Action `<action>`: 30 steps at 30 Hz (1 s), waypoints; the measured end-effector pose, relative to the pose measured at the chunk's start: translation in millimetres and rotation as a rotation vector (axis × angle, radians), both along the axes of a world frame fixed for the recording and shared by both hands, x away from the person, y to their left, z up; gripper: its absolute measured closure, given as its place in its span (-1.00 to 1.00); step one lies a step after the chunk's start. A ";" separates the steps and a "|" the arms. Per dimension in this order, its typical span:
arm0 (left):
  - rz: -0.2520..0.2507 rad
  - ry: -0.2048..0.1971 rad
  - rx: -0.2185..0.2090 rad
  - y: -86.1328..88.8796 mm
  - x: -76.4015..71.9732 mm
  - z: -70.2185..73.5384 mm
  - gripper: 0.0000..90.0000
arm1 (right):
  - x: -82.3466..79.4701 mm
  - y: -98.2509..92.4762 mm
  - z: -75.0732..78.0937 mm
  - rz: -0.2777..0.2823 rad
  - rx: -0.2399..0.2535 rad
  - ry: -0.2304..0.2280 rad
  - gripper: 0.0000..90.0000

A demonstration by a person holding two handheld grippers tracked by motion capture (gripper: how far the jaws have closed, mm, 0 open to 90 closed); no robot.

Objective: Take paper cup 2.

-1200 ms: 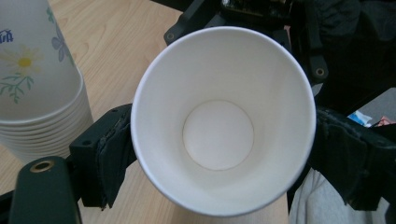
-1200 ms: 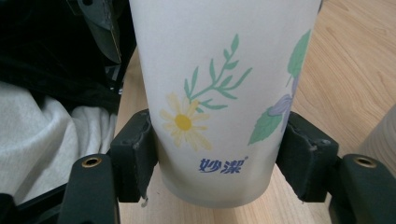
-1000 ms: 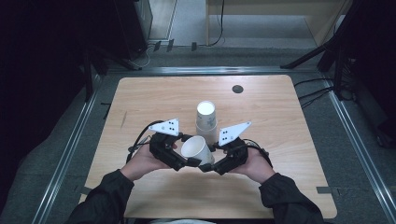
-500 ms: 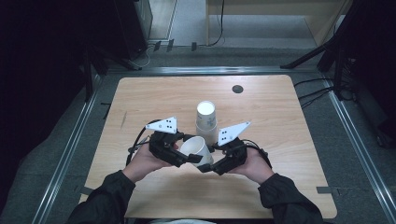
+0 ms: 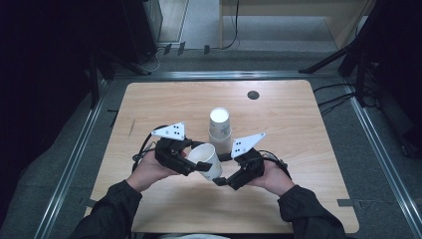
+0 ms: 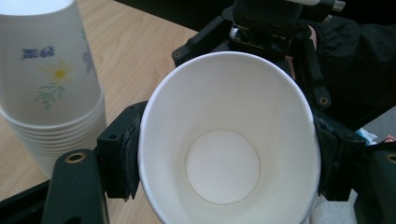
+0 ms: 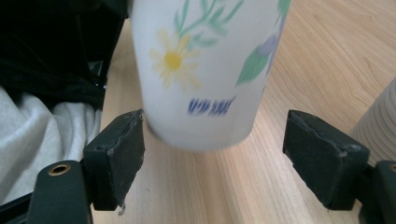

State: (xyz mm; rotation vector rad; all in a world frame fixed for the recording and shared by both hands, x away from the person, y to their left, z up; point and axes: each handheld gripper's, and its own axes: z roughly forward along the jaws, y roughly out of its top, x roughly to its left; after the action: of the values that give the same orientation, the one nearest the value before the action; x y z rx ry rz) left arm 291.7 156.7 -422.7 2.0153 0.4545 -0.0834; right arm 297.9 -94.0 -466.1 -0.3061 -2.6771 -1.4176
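Since a second ago, your left gripper (image 5: 195, 163) has closed its jaws onto the rim of the paper cup (image 5: 206, 160), and your right gripper (image 5: 222, 180) has just been opening off the cup's base; both hands sit where they were, low on the wooden table (image 5: 298, 129) in the high view; the handover is the step in hand, and it looks all but done.

From the left: the left gripper view looks straight into the cup's (image 6: 229, 154) white mouth, a black pad pressed against the rim on each side, so that gripper is gripping the cup; the cup lies on its side in the air between your hands, just in front of the stack of cups (image 5: 219, 128), which stands upside down at mid-table; a small dark disc (image 5: 253, 94) lies well beyond, near the far edge.

On the right, the right gripper view shows the flowered cup's (image 7: 205, 70) base between the two pads (image 7: 122, 149) with a clear gap at the right one, the left one near the wall; those jaws stand open, holding nothing.

Next, you would likely draw the right gripper straight back off the base without nudging it, then let the left carry the cup; mind the thin rim, which could buckle under a hard squeeze.
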 end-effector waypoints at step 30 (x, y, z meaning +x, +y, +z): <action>0.219 -0.041 0.187 44.1 23.2 -11.1 -0.45 | 2.5 -21.9 -1.9 -0.136 -0.051 -0.067 -0.48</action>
State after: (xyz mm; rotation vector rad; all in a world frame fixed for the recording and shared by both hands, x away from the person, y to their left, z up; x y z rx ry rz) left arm 314.9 200.8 -433.8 2.1307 0.6748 0.1395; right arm 300.4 -115.8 -467.9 -0.4612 -2.7980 -1.4206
